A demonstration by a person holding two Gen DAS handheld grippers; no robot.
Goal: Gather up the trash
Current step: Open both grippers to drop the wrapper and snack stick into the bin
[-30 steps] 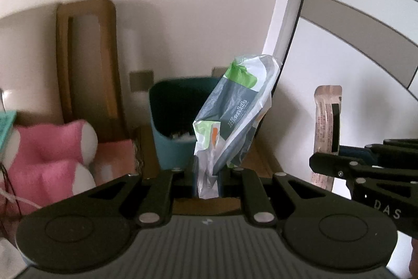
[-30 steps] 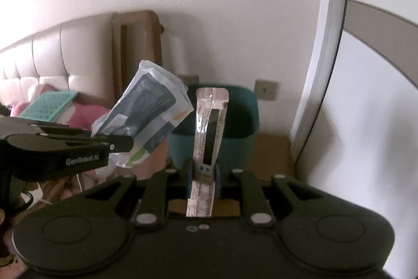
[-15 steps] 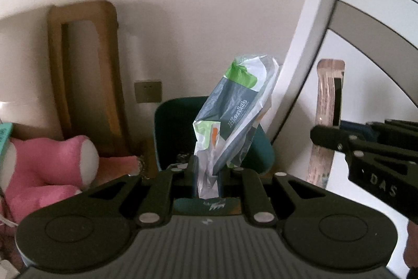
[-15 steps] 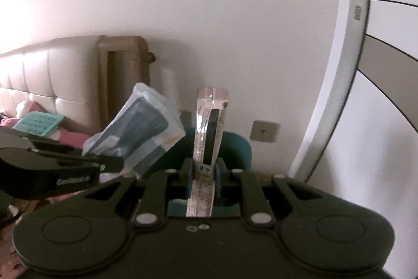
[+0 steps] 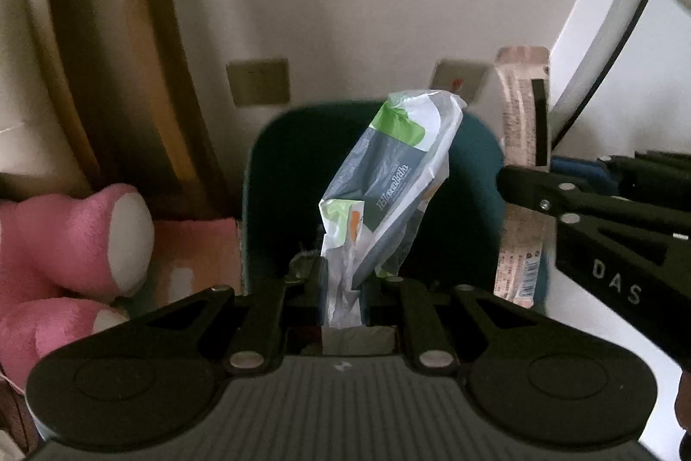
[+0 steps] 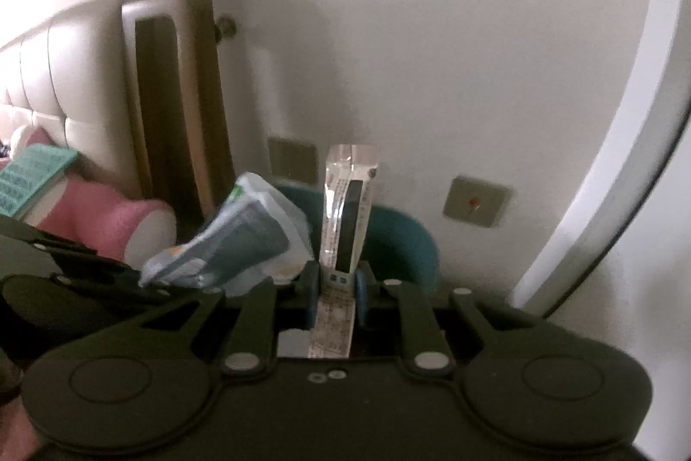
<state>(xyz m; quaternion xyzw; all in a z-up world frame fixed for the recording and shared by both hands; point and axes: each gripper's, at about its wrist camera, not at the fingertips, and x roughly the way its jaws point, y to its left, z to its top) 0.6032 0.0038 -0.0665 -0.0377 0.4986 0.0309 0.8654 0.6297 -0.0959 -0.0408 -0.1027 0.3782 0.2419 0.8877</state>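
My left gripper (image 5: 343, 279) is shut on a crumpled grey, white and green plastic wrapper (image 5: 388, 180), held upright in front of the teal trash bin (image 5: 280, 193). My right gripper (image 6: 334, 284) is shut on a long clear and pink stick wrapper (image 6: 347, 227), held upright before the same bin (image 6: 401, 240). The stick wrapper also shows at the right of the left wrist view (image 5: 520, 167). The grey wrapper also shows left of centre in the right wrist view (image 6: 242, 249). The bin's inside is dark; a little trash shows at its bottom.
A pink plush toy (image 5: 73, 240) lies left of the bin. A wooden frame (image 5: 108, 72) leans on the wall behind it. A padded headboard (image 6: 52, 106) and a teal book (image 6: 30, 176) are far left. A white curved panel (image 5: 604, 29) stands right.
Both grippers have moved closer to the teal bin, which now looms larger and nearer behind both wrappers. Both stay shut on their wrappers.
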